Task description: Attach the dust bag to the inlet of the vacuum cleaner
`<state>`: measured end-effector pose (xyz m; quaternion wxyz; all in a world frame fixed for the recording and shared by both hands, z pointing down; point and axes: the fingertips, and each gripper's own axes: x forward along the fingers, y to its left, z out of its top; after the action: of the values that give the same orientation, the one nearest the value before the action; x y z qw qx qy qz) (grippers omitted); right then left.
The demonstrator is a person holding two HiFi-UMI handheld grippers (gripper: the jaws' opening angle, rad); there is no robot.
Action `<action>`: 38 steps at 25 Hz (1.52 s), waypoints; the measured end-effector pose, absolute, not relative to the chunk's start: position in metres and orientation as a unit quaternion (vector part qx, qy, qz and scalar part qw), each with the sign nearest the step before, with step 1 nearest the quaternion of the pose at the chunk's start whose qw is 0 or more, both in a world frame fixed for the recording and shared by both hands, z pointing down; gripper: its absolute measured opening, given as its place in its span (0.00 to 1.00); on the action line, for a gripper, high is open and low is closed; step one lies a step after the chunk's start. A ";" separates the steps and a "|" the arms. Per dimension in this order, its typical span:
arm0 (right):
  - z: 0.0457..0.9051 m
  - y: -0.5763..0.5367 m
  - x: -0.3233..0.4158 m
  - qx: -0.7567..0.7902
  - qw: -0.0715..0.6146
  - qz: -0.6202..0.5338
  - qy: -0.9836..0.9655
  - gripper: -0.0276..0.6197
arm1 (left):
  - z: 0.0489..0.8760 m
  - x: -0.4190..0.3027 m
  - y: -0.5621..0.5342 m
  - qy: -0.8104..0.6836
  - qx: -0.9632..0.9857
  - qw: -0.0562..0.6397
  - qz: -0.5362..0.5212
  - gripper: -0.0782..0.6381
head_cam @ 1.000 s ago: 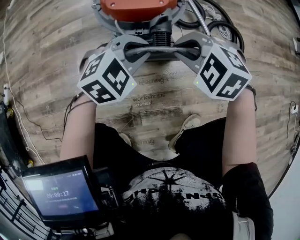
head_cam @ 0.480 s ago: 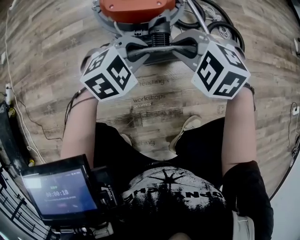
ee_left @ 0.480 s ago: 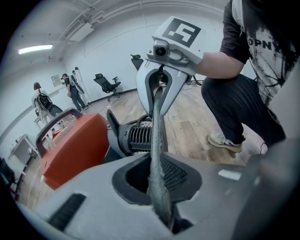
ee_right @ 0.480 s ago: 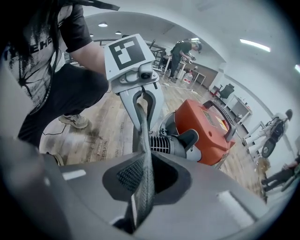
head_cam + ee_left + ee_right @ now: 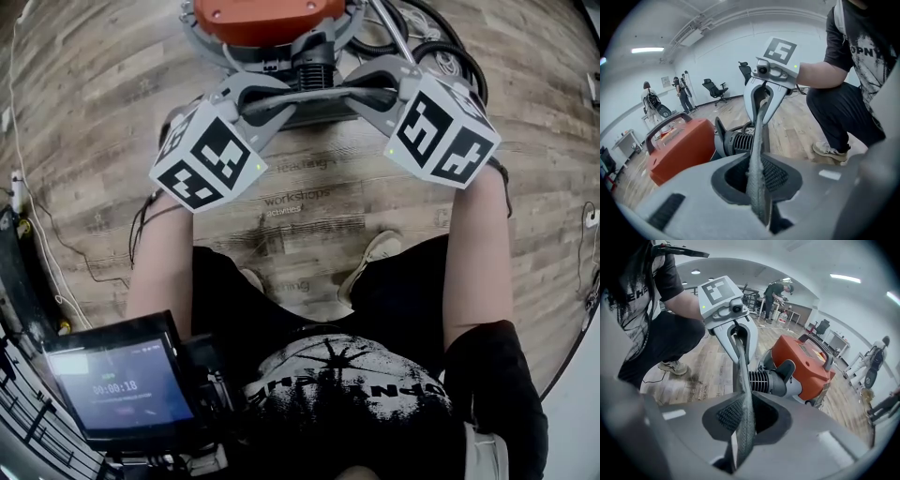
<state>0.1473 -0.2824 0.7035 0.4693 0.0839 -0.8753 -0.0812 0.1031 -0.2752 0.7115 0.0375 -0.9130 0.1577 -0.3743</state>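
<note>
On the wooden floor (image 5: 94, 112), toward its far edge, the orange vacuum cleaner (image 5: 258, 11) was seen with its ribbed inlet (image 5: 761, 379) facing the near side. Dust bag (image 5: 758, 140) was held edge-on and stretched taut just in front of the inlet, apparently not yet seated on it. Left claw (image 5: 758, 185) was clamped on one end of the bag's thin rim, right claw (image 5: 743, 425) on the other. This two-sided grip was judged to hold the rim flat and aligned for pushing onto the inlet.
</note>
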 end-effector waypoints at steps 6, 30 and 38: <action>0.698 -0.283 0.147 0.083 0.460 -0.079 -0.880 0.11 | 0.696 0.100 -0.277 0.164 -0.924 0.032 -0.343 0.16; 0.680 -0.288 0.136 0.091 0.472 -0.139 -0.866 0.10 | 0.698 0.089 -0.284 0.166 -0.920 0.016 -0.354 0.15; 0.690 -0.292 0.140 0.107 0.471 -0.098 -0.870 0.12 | 0.699 0.090 -0.293 0.165 -0.920 0.026 -0.354 0.17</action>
<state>0.1397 -0.2923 0.6902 0.4715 0.1070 -0.8699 -0.0978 0.0896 -0.2932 0.6992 0.0255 -0.9201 0.1646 -0.3544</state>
